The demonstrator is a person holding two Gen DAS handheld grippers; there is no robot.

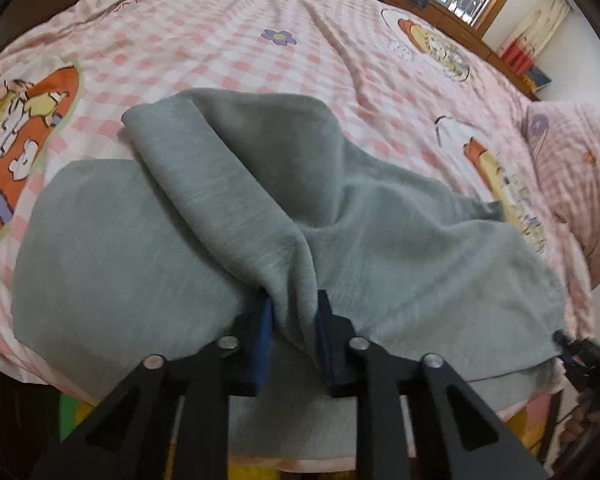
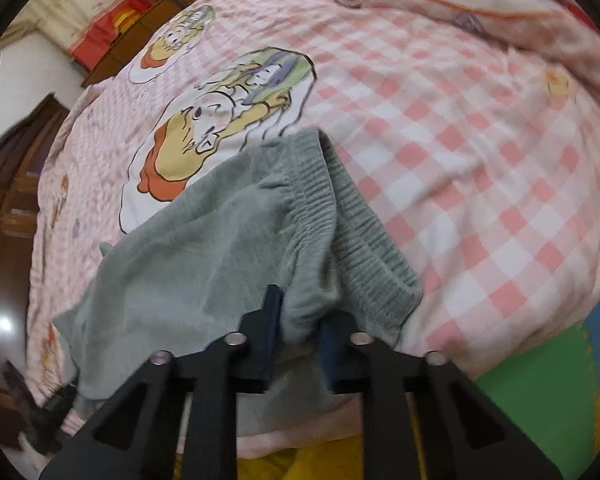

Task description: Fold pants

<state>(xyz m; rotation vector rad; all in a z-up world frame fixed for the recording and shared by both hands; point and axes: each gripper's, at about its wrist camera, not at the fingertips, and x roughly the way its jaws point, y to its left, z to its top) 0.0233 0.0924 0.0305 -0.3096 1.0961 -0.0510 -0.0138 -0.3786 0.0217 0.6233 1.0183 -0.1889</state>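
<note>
Both grippers pinch the near edge of the green pants [image 1: 260, 184]: left gripper [image 1: 294, 312] on a leg fold, right gripper [image 2: 300, 316] beside the waistband [image 2: 340, 208]. Next, I think, both lift together and carry that edge over across the checked bed cover [image 1: 220, 52].

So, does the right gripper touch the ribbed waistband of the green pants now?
Touching. In the right wrist view, the right gripper has its jaws closed on a bunch of the pants fabric right beside the ribbed waistband, with no gap visible.
</note>
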